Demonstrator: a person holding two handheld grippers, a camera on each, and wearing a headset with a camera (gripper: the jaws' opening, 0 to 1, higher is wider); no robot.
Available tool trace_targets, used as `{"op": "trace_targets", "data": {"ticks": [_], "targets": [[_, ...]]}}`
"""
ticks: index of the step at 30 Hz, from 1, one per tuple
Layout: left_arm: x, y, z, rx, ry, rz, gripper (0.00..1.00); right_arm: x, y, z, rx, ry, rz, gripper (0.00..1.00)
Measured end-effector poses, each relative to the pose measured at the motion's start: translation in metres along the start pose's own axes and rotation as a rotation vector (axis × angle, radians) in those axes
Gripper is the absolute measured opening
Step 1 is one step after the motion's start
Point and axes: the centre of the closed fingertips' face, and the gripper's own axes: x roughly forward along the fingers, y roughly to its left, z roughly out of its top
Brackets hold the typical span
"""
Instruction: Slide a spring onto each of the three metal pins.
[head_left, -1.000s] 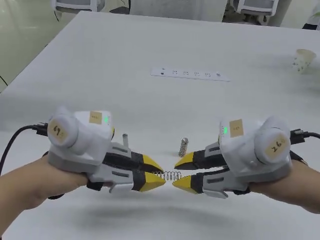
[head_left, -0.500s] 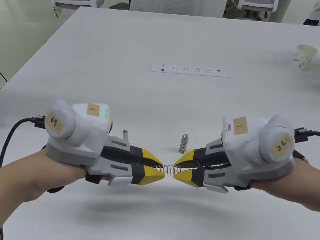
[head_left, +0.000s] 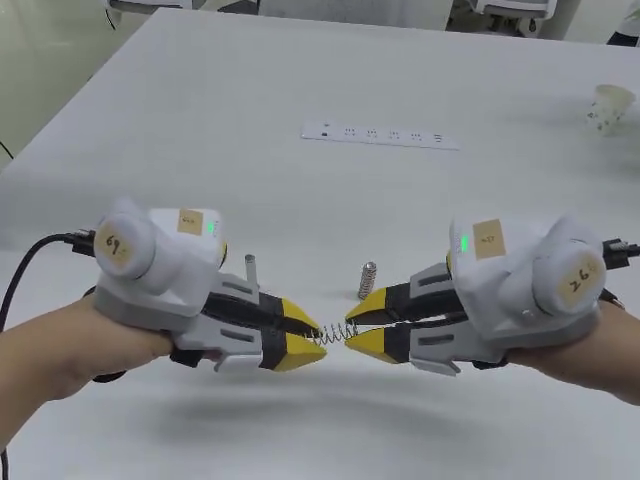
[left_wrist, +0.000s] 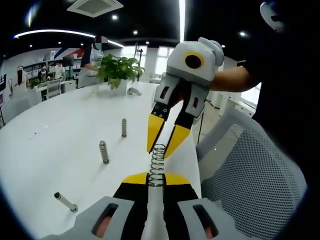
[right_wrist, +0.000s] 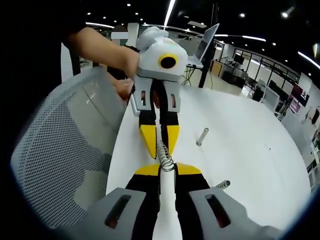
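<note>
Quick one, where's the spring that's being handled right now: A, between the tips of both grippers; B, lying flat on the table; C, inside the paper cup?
A: the spring runs from the tips of the left gripper to those of the right gripper.

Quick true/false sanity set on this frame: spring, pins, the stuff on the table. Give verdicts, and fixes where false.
1. One spring is clamped by both the left gripper and the right gripper, one at each end. True.
2. The pin just behind the left gripper already carries a spring. False: it is bare. The sprung pin stands nearer the right gripper.
3. A power strip lies flat on the table, beyond both grippers. True.
4. The paper cup stands at the table's far left. False: it stands at the far right in the head view.
</note>
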Motion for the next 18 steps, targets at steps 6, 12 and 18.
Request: {"op": "trace_targets", "data": {"ticks": [6, 12, 18], "targets": [[0.002, 0.0, -0.003, 0.014, 0.016, 0.007, 0.02, 0.0, 0.002, 0.017, -0.006, -0.044, 0.015, 0.07], [0.003, -0.002, -0.005, 0.023, 0.023, 0.002, 0.02, 0.005, 0.005, 0.024, -0.005, -0.061, 0.019, 0.08], [0.008, -0.006, 0.0, 0.025, 0.011, -0.003, 0.02, 0.007, 0.004, 0.038, 0.003, -0.101, 0.016, 0.08]]}}
